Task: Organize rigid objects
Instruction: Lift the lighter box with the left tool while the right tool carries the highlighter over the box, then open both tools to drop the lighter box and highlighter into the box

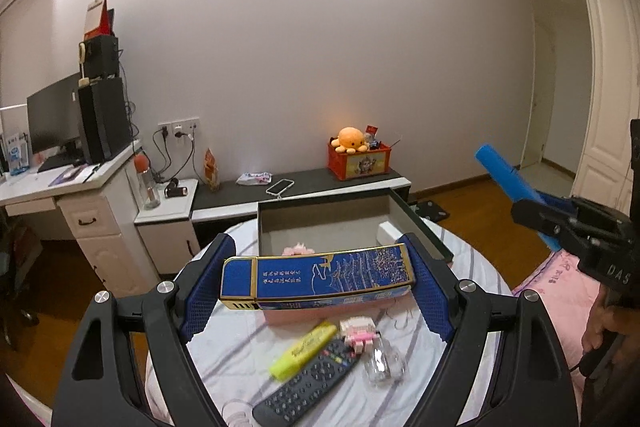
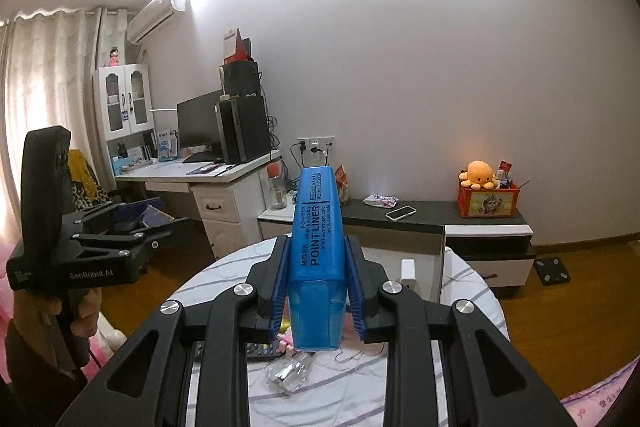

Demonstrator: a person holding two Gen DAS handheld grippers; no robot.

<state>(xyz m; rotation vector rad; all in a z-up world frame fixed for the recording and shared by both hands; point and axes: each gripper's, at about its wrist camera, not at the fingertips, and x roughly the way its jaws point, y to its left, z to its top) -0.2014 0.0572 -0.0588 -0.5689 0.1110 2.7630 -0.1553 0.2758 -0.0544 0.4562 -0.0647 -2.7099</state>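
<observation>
My left gripper (image 1: 318,267) is shut on a long blue and gold box (image 1: 316,277), held crosswise by its ends above a round table. My right gripper (image 2: 317,243) is shut on a blue highlighter (image 2: 318,227) that points forward and up. The same highlighter (image 1: 502,173) shows at the right of the left wrist view. An open grey box (image 1: 420,227) stands on the table's far side. On the cloth below lie a yellow highlighter (image 1: 304,349), a dark remote (image 1: 308,383), a pink and white block toy (image 1: 360,333) and a clear glass bottle (image 1: 384,365).
The table (image 1: 224,359) has a white striped cloth. Behind it a low dark cabinet (image 1: 240,193) holds a phone (image 1: 279,186) and a red crate (image 1: 358,161) with an orange plush. A desk with a monitor (image 1: 52,119) is at the left, pink bedding (image 1: 560,275) at the right.
</observation>
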